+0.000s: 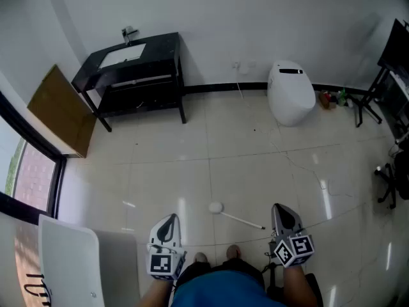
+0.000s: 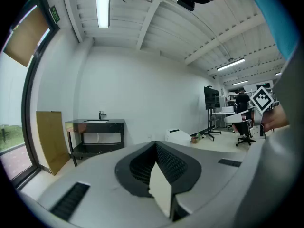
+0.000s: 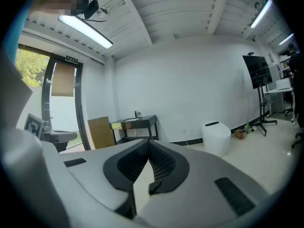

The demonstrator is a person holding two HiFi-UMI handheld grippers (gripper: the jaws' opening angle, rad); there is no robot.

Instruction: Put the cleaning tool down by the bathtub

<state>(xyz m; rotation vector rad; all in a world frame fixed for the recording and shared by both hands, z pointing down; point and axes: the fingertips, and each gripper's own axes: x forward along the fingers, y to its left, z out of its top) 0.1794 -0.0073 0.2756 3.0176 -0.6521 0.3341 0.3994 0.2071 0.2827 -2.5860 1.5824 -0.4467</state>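
the put-down looks done, or all but done: the cleaning tool (image 1: pixel 238 218) appears to lie on the floor tiles at lower centre of the head view, just ahead of the person's feet, and neither gripper has it. whether its handle end touches the side of the right gripper (image 1: pixel 280 208) i cannot tell; it stops just beside that gripper.

the right gripper's jaws stand together at the tips in its own view, with nothing between them. the left gripper (image 1: pixel 170 217) is the same, jaws met in a narrow v and empty.

the white rim (image 1: pixel 64 248) at lower left of the head view is probably the bathtub (only a corner shows, so that is a guess). the tool lies near it but not against it, with the left gripper between the two.

the tool's long axis runs on a slant, from centre down toward the lower right. its round white head (image 1: pixel 216 207) points up-left, toward the middle of the floor, and the thin handle trails back to the right gripper.

if the spot counts as by the tub, the next move is only to draw both grippers clear without nudging the handle; if not, the right gripper must open and take the handle again.
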